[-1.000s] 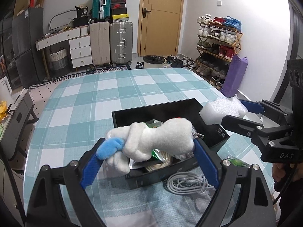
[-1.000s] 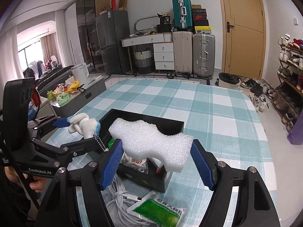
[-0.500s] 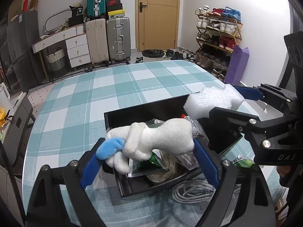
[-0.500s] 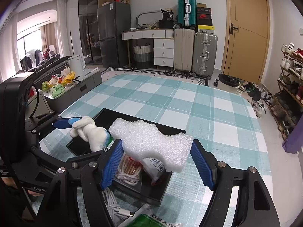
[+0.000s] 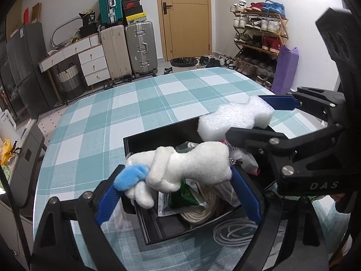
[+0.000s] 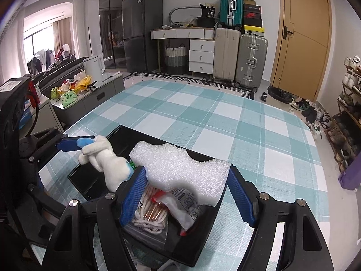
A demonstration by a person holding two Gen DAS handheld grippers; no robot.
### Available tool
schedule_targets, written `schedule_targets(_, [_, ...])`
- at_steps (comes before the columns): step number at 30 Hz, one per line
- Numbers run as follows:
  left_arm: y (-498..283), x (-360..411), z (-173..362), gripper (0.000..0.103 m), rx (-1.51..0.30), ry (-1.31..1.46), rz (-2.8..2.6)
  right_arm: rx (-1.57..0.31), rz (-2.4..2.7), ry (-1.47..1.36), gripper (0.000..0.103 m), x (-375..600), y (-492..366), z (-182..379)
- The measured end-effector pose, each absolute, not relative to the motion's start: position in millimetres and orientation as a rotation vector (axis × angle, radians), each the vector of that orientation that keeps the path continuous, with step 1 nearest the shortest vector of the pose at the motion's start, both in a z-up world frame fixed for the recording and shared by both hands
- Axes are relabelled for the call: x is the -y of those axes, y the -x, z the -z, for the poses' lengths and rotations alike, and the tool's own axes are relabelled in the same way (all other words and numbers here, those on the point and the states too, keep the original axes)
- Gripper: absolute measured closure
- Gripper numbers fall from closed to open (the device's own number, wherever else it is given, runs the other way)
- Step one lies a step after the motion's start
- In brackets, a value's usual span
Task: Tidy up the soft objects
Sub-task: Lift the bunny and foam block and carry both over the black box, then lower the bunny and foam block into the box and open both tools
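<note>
White plush toy (image 5: pixel 187 167) clamped across wide jaws of your left gripper (image 5: pixel 178 185), above black box (image 5: pixel 158 139). Foam block (image 6: pixel 182 169) pinched in right gripper (image 6: pixel 185 192), over same box. Risk, as I judge: grippers collide; box already full of packets, toys may roll out.

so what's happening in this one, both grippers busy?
Yes. A person holds a gripper in each hand over a black box on the checked table. The left gripper is closed on a white plush toy with a blue tip; the right gripper is closed on a white foam block. Both items hang above the box, which already holds cables and packets. Neither is released yet.
</note>
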State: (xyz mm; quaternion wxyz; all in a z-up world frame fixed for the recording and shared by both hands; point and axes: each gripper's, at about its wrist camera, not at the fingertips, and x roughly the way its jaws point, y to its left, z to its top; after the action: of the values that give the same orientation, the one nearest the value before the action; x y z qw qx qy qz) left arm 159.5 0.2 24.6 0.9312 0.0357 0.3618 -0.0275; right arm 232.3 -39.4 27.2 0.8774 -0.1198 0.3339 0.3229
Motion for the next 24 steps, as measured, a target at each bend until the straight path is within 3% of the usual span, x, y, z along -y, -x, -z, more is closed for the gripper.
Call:
schedule_targets(10, [-159.8,-3.1,-24.1,0.010,-0.736,-0.078,0.080,-0.693,-0.706,0.254,0.029,31.1,-239.6,-23.9])
schedule_targets(14, [-161.0,-9.4,-22.3,0.005,-0.756,-0.036,0.088,-0.662,-0.702,0.254,0.010,33.5,-236.2,-27.4])
schedule_targets(17, [-156.7,-13.9,-21.5,0.002,-0.750,-0.002,0.080,-0.666,-0.690,0.242,0.009,41.2,-234.1,-29.7])
schedule_targets(20, [-149.2,-17.4,-23.1,0.000,-0.736,0.016,0.079,-0.663,-0.679,0.213,0.001,55.3,-228.0,-33.4])
schedule_targets(24, [-137.3,-24.0,-26.1,0.000,-0.719,0.062,0.080,-0.660,-0.666,0.174,0.001,73.0,-217.2,-38.3])
